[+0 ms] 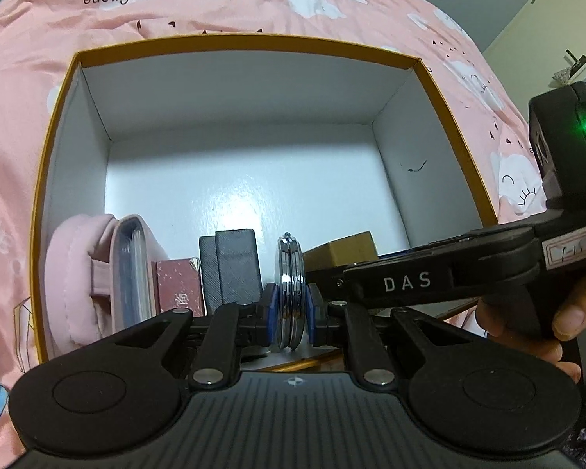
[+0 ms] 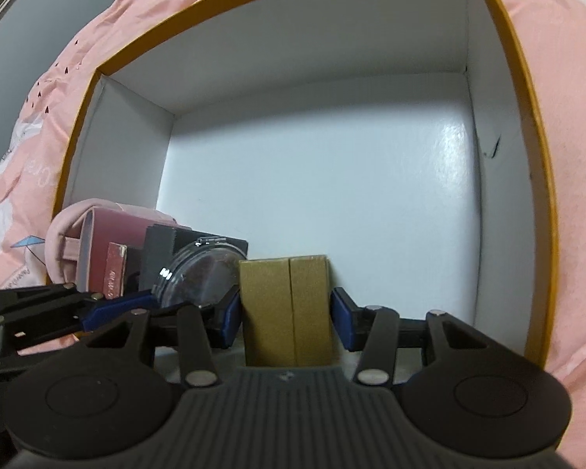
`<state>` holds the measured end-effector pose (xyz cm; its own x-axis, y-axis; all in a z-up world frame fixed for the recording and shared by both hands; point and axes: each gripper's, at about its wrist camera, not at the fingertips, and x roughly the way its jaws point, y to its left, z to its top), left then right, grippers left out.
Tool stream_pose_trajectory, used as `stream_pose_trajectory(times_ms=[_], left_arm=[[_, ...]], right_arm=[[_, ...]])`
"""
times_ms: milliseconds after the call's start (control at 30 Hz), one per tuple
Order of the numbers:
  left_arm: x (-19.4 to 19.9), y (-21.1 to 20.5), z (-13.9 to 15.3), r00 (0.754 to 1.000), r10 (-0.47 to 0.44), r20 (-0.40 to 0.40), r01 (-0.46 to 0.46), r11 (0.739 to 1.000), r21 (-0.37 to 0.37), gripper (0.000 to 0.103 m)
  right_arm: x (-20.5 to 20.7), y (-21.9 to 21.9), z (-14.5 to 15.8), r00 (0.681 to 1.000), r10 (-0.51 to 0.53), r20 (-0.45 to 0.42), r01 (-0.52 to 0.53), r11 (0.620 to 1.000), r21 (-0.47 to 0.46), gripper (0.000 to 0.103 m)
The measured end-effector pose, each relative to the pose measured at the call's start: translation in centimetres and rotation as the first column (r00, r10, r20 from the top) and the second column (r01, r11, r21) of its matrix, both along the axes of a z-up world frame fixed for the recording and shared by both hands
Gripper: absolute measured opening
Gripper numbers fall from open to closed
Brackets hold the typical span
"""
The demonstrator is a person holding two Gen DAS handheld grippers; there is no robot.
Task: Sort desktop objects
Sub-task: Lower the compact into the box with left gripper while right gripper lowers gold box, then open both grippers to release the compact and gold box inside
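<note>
Over the open box (image 1: 250, 45), which is sitting on a pink cloud-printed cloth (image 1: 215, 0), both claws are pointing steeply down toward the box's near edge.

Between the blue pads (image 1: 270, 305) of the left claw (image 1: 291, 306), a round silver-rimmed compact (image 1: 291, 293) is standing on edge, and the pads are pressing on its two faces, so this claw is clenched on the compact. Just left of that claw, a row of things is standing inside the box: two dark grey textured cases (image 1: 232, 269), then a small dark red box (image 1: 179, 285), then a pink padded pouch (image 1: 86, 273) against the box's left wall. Right of and just beyond the left claw, a gold cardboard box (image 1: 343, 250) is showing behind the other tool.

From the right wrist view, the right claw (image 2: 287, 314) is straddling that gold cardboard box (image 2: 285, 305), which is standing upright on the white box floor (image 2: 332, 195). Its left pad is lying against or very near the carton's side, while a clear gap is showing between the right pad (image 2: 342, 320) and the carton, so the claw is released and not gripping it. Immediately left of the right claw, the left claw's blue fingertip (image 2: 109, 310) and the compact's clear face (image 2: 199, 273) are showing.

A person's hand (image 1: 547, 320) is wrapping the right tool's handle.
</note>
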<state>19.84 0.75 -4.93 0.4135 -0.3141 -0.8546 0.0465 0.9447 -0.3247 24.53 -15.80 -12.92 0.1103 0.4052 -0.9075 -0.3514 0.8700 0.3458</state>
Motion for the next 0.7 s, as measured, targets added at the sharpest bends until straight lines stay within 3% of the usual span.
stream_pose_trajectory(times_ms=[233,467,567,633,700], left_arm=[[-0.1,0.5,-0.3,1.0,-0.006,-0.012,0.005,0.999,-0.053,0.017],[-1.2,1.2,0.6,0.999,-0.023,0.032,0.025,0.998,-0.06,0.017],[-2.6,1.6,1.8,0.995,-0.032,0.09,0.036,0.998,-0.042,0.017],[-3.8,2.1,2.7,0.991,-0.03,0.127,0.035,0.999,-0.036,0.017],[-4.9,2.6,3.2,0.989,-0.032,0.146,0.038,0.999,-0.033,0.019]], right_arm=[[0.3,-0.5,0.4,0.999,-0.023,-0.035,0.025,0.998,0.052,0.054],[-0.1,-0.4,1.9,0.999,0.031,0.019,-0.031,0.999,0.029,0.053],[-0.4,-0.2,2.9,0.989,0.128,0.073,-0.127,0.992,-0.022,0.046],[-0.5,-0.1,3.2,0.976,0.189,0.105,-0.181,0.98,-0.078,0.03],[-0.5,0.0,3.3,0.964,0.231,0.134,-0.214,0.968,-0.128,0.021]])
